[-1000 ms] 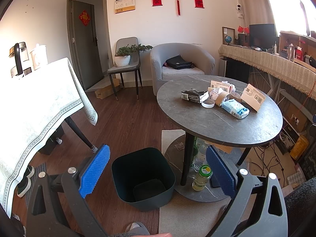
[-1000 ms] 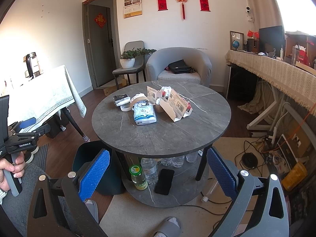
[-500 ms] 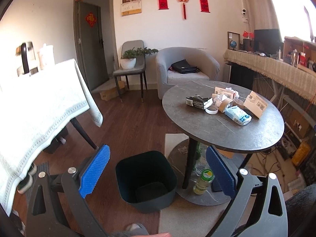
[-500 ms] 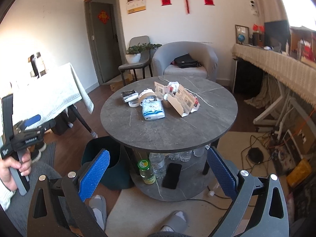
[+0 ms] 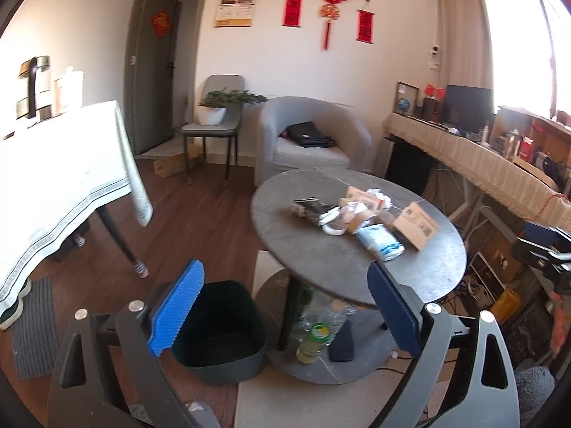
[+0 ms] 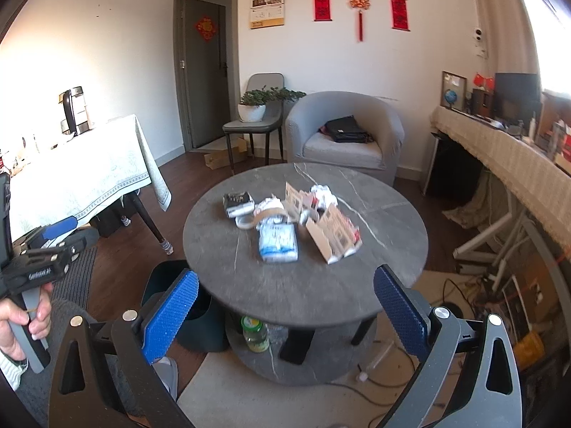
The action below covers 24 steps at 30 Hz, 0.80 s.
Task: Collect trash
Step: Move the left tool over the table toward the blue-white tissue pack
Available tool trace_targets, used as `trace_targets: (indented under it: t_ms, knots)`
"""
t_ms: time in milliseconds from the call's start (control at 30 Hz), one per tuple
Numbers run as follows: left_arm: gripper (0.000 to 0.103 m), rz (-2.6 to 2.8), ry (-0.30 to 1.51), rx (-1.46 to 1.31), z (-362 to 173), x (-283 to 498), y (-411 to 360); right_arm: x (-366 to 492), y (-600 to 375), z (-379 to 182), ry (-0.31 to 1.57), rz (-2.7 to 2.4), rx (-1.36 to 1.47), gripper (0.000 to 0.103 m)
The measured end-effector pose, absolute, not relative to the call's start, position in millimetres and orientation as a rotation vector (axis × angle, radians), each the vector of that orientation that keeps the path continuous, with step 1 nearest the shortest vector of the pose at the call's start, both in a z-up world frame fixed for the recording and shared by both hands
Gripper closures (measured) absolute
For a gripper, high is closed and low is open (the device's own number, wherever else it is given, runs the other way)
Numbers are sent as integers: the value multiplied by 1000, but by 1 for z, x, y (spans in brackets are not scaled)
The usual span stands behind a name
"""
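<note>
Right wrist view: your right gripper point(image 6: 285, 314) hangs spread wide and empty before the round table point(image 6: 310, 285); your left gripper point(image 5: 285, 303) hangs likewise, released. The trash pile point(image 6: 292, 221) lies mid-table: a tissue pack point(image 6: 278, 242) touching cardboard cartons point(image 6: 333, 237). The dark bin point(image 5: 217, 328) stands on the floor beside the table, nothing visible inside.

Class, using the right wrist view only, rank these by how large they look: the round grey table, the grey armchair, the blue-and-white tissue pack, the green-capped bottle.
1. Round grey table
2. Grey armchair, though it stands farther off
3. Blue-and-white tissue pack
4. Green-capped bottle; close to the pack, so this ranking is unsure.
</note>
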<state>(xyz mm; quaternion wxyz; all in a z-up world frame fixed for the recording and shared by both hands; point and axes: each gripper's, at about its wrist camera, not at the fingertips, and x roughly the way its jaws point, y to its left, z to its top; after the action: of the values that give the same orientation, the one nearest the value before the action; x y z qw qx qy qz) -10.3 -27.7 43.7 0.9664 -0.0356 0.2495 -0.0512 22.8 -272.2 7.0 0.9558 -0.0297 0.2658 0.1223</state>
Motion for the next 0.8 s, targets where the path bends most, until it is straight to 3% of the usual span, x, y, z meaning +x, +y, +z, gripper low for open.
trace_targets:
  t_ms: [333, 467, 600, 800]
  knots:
    - [29, -230, 611, -127, 7, 63, -100, 93, -300, -6, 533, 303, -59, 3]
    - [29, -234, 681, -60, -15, 97, -148, 120, -321, -22, 558, 292, -55, 3]
    - [18, -196, 737, -17, -38, 126, -185, 150, -342, -31, 564, 287, 16, 3]
    - [18, -97, 789, 16, -64, 146, -206, 177, -350, -32, 560, 306, 0, 3]
